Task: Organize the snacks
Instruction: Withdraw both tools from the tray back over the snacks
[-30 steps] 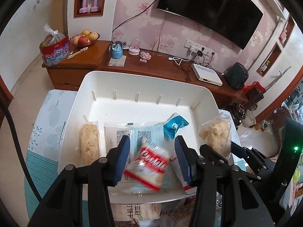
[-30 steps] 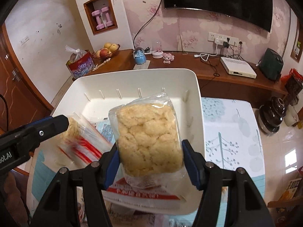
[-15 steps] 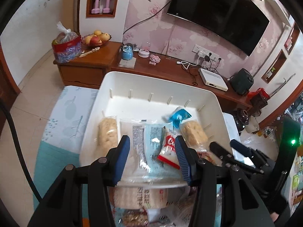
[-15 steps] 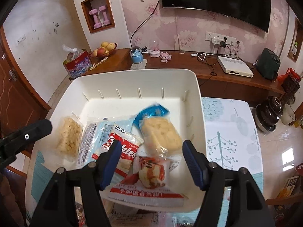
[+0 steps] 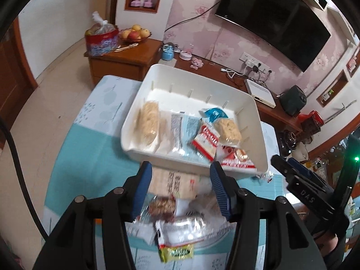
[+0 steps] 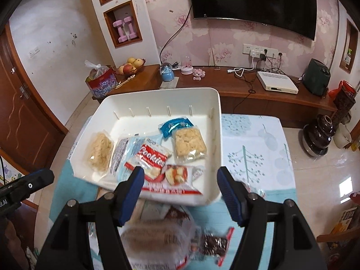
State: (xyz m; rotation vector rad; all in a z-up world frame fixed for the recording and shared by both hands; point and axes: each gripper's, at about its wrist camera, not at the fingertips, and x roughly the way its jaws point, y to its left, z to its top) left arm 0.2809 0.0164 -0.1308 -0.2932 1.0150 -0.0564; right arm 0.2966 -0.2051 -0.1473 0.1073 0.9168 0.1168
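A white bin (image 5: 252,157) (image 6: 216,117) stands on the table and holds several snack packs. Among them a red-and-white cookie pack (image 5: 205,140) (image 6: 153,159) lies beside a yellow cracker pack (image 5: 227,128) (image 6: 189,144). My left gripper (image 5: 181,175) hovers in front of the bin's near wall, jaws opening, with nothing pressed between them. Below it lies a loose pile of packs (image 5: 173,182). My right gripper (image 6: 180,177) is open and empty over the bin's near edge, above more loose packs (image 6: 155,240). Each gripper shows at the edge of the other's view (image 5: 292,168) (image 6: 33,182).
The table wears a teal cloth with a leaf pattern (image 6: 254,153). Behind it runs a wooden sideboard (image 6: 258,92) with a fruit bowl (image 6: 130,66), a red bag (image 5: 101,40), a snow globe and a white box. A TV hangs above. Tiled floor lies to the left.
The left gripper let go of the cookie pack and the right of the cracker pack; both packs now lie in the bin. Both grippers drew back and up from the bin.
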